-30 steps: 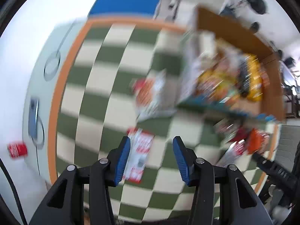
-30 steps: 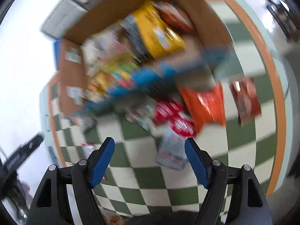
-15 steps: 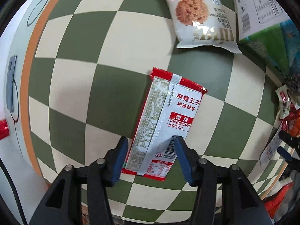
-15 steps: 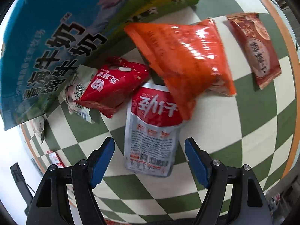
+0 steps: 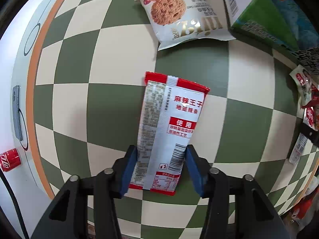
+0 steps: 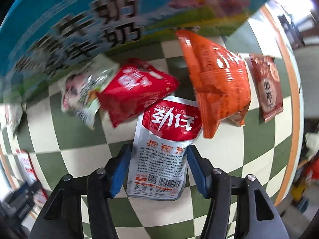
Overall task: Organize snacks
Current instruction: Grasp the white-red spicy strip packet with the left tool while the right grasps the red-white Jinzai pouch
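Between the blue pads of the left gripper (image 5: 161, 167) lies a long white spicy-strip packet with red ends (image 5: 169, 131), flat on the green-and-cream checkered tablecloth (image 5: 79, 107), barcode end toward the camera; jaws are closing, both pads sit right at the packet's long edges and look to be touching them, packet bows slightly between them. Beyond it, well apart, a white cookie bag (image 5: 181, 16) lies just beside the corner of a green-and-blue milk carton box (image 5: 265, 14). Cloth has an orange border stripe (image 5: 31, 91) on the left; past it a red cola can (image 5: 9, 159) on the pale floor. More small packets crowd the right edge of the left view, too distorted to name. Right gripper (image 6: 158, 169) straddles a silver pouch with a red top (image 6: 165, 151), also flat on the checkered cloth; jaws are closing, pads just beside the pouch's sides, contact looks likely but view is blurred. Pouch's upper end is overlapped by a red snack bag (image 6: 135, 91) on the left and an orange bag (image 6: 219, 83) on the right. A white-green packet (image 6: 83, 93) sits left of the red bag, a brown-red packet (image 6: 267, 85) apart at right, the big blue box wall (image 6: 79, 20) behind all.
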The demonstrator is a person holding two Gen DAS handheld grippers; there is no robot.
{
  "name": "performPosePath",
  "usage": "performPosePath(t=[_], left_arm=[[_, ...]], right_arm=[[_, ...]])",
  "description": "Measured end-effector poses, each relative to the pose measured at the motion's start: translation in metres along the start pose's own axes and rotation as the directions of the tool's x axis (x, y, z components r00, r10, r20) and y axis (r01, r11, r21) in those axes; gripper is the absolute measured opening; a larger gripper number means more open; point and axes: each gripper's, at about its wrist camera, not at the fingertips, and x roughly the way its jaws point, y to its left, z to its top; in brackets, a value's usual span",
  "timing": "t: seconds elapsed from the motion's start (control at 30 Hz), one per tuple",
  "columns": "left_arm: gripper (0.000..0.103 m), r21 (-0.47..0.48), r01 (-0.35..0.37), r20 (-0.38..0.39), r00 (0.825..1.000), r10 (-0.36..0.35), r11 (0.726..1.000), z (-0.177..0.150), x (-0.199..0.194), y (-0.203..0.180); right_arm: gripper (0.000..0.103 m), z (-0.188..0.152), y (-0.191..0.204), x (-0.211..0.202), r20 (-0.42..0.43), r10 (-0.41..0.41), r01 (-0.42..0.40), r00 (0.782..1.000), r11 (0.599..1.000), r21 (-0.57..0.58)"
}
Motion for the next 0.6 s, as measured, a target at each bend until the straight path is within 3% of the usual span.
performPosePath(t=[0.07, 0.13, 0.17, 0.2, 0.3, 0.43, 0.57, 0.6], left_arm=[[0.044, -0.009, 0.020, -0.008, 1.000, -0.020, 1.000, -0.004, -0.001, 0.000], [0.044, -0.007, 0.033, -0.004, 0.999, -0.033, 0.999, -0.009, -0.003, -0.005], [0.044, -0.004, 0.035, -0.003, 0.999, -0.035, 0.999, -0.011, -0.004, -0.007], [0.044, -0.002, 0.040, -0.003, 0.999, -0.040, 0.999, -0.014, -0.005, -0.011], [0.044, 0.002, 0.052, -0.006, 0.999, -0.052, 0.999, -0.020, -0.006, -0.019], [0.044, 0.023, 0.081, -0.001, 0.997, -0.081, 0.996, -0.025, -0.015, -0.040], [0.044, 0.051, 0.105, 0.007, 0.994, -0.106, 0.993, -0.024, -0.021, -0.058], [0.044, 0.053, 0.109, 0.007, 0.994, -0.110, 0.993, -0.022, -0.022, -0.064]], right_arm=[[0.052, -0.008, 0.006, -0.004, 0.022, 0.002, -0.001, 1.000, 0.999, -0.033], [0.040, -0.017, 0.014, -0.012, 0.040, 0.030, -0.028, 0.999, 0.998, -0.065], [0.004, -0.020, 0.015, -0.013, 0.022, 0.052, -0.050, 0.998, 0.996, -0.075], [0.001, -0.024, 0.015, -0.012, 0.005, 0.071, -0.070, 0.997, 0.995, -0.070], [0.001, -0.030, 0.003, -0.009, -0.008, 0.134, -0.134, 0.991, 0.991, -0.014], [0.001, -0.032, -0.029, -0.026, 0.003, 0.298, -0.297, 0.954, 0.951, 0.086], [0.003, -0.022, -0.044, -0.029, 0.001, 0.267, -0.266, 0.964, 0.961, 0.073], [0.008, -0.015, -0.046, -0.026, -0.016, 0.258, -0.256, 0.966, 0.964, 0.069]])
